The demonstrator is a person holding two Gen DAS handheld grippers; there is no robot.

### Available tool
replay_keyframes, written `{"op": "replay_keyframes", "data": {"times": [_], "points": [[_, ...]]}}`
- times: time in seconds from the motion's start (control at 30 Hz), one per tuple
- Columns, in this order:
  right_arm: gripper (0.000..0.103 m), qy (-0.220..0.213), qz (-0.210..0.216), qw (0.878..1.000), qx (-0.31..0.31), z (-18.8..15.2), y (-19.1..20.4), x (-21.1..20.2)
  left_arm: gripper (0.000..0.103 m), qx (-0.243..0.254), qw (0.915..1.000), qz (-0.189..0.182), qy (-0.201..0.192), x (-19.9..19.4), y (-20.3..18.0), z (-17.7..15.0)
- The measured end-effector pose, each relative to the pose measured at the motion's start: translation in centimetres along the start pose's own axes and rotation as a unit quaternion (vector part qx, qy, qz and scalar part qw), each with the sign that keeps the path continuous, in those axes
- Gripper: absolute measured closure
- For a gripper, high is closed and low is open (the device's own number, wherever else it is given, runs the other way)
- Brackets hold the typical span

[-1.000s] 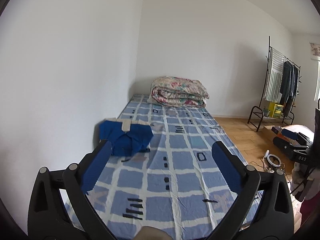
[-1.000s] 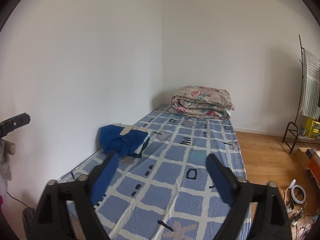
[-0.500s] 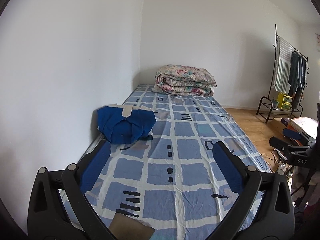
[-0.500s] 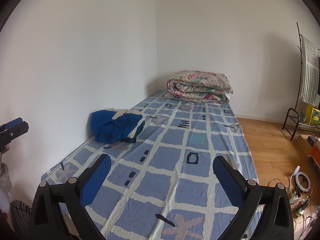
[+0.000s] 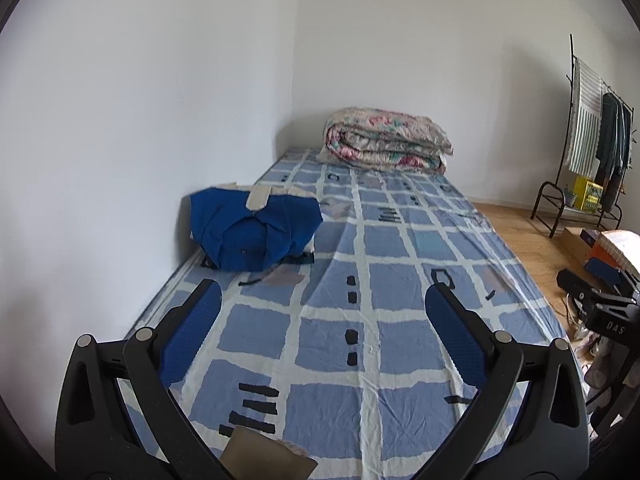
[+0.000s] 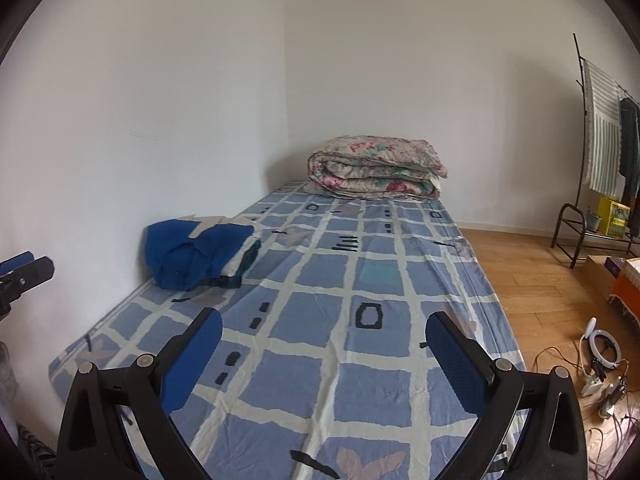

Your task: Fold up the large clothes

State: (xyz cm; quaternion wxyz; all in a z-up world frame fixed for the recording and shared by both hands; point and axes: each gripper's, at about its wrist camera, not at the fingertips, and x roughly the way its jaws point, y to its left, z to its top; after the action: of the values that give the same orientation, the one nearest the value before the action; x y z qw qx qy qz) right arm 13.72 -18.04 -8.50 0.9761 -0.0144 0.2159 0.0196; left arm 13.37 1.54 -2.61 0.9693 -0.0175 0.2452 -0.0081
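A folded blue garment (image 5: 256,236) lies on top of a small pile by the wall, on the left side of the bed (image 5: 392,344). The bed has a blue and white checked sheet. My left gripper (image 5: 322,296) hangs open over the near part of the bed, with nothing between its fingers and the pile ahead to its left. My right gripper (image 6: 324,320) is also open and empty above the sheet, and the blue garment (image 6: 192,256) is further ahead on its left. A tan piece (image 5: 264,456) shows at the bottom edge; I cannot tell what it is.
A rolled floral quilt (image 6: 376,168) sits at the far end of the bed (image 6: 304,360). White walls run along the left and the back. To the right are wooden floor, a clothes rack (image 5: 592,140), boxes, and a ring light with cables (image 6: 604,344).
Both grippers have sunk lower toward the bed, so the sheet and the blue pile sit nearer and higher in view. The right jaws have spread a little wider.
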Motion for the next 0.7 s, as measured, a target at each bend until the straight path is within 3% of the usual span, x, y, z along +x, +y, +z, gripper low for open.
{"op": "replay_keyframes", "data": {"times": [0.27, 0.7], "points": [[0.0, 0.024, -0.013, 1.0, -0.004, -1.0, -0.9, 1.8, 0.0, 0.006, 0.9995, 0.023, 0.022, 2.9, 0.9, -1.2], [0.0, 0.024, -0.013, 1.0, 0.001, -1.2, -1.0, 1.6, 0.0, 0.013, 0.9997, 0.019, 0.001, 1.9, -0.2, -0.9]]}}
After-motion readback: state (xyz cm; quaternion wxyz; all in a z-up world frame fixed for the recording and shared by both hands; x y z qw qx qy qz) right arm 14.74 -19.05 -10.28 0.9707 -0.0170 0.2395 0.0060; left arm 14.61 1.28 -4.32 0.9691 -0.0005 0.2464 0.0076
